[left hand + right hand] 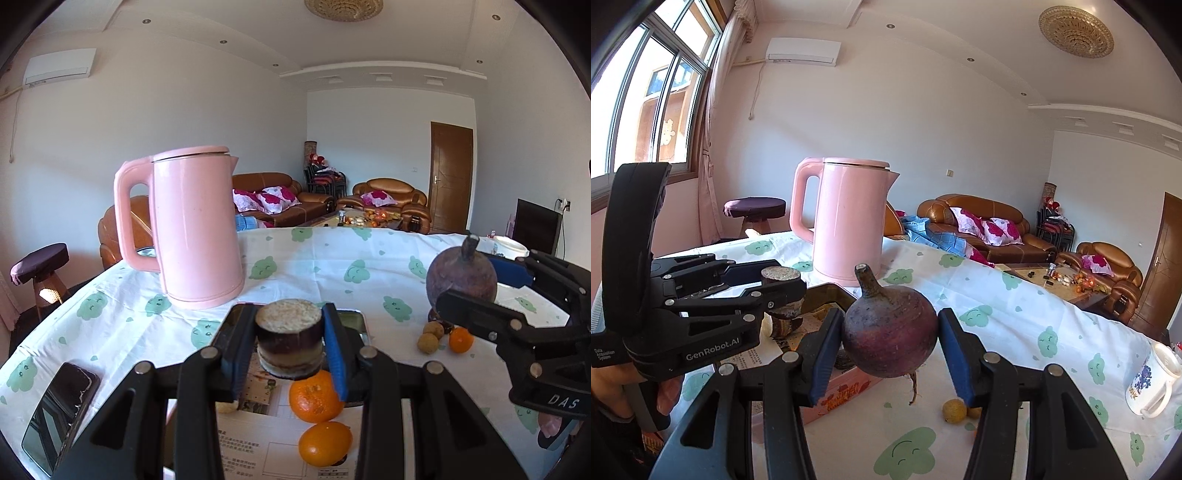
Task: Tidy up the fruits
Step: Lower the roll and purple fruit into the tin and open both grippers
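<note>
Right, both grippers are loaded. Left gripper [290, 341] has its pads clamped on a short stub of sugarcane [289, 338], cut end up, held above the box. Right gripper [889, 332] pinches a round purple beet [890, 334] w/ stem up and root dangling, lifted clear of the tablecloth [1015, 325].

Below the cane, a shallow box [846, 393] has two oranges [315, 397] on the printed paper inside, plus what looks like another cane piece, so sorting is partway, I'd say. Left out on the cloth beside the box: small tan fruits [428, 341] and one more orange [461, 339]. Those, plus the two items in hand, remain to be placed. Pink kettle [195, 229] stands behind, phone [59, 410] lies at the table edge; neither seems part of the job.
</note>
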`<action>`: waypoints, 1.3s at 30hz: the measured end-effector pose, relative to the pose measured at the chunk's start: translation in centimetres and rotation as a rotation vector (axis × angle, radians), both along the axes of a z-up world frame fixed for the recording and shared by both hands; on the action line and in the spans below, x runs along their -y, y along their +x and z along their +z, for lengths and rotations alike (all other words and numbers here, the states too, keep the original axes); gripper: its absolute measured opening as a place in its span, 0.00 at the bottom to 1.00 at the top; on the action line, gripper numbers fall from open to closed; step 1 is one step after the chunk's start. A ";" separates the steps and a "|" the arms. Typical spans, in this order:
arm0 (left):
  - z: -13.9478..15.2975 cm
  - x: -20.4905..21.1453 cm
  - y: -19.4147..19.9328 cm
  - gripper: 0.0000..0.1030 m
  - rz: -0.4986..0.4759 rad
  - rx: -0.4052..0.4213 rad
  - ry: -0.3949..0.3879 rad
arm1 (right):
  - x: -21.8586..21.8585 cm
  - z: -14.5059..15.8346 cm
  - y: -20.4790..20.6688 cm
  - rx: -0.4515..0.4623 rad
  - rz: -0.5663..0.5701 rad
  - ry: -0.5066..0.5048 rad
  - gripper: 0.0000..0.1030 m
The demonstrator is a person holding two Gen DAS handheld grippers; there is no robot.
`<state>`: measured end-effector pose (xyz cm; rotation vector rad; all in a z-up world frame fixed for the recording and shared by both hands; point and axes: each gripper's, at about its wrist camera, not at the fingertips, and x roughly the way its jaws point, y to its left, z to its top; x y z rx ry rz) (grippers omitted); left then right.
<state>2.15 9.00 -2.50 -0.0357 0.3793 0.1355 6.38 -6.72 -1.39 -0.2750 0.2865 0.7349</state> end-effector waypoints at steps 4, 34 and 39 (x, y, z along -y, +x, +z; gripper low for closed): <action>-0.1 -1.5 -0.1 0.36 0.030 -0.010 -0.008 | -0.8 -0.1 0.1 -0.010 0.015 0.000 0.53; -2.2 -5.4 -2.1 0.36 0.109 -0.078 -0.006 | -7.5 -2.6 -0.9 -0.069 0.136 -0.079 0.53; -2.6 -5.7 -2.1 0.36 0.114 -0.087 -0.008 | -8.0 -3.0 -1.0 -0.083 0.144 -0.093 0.53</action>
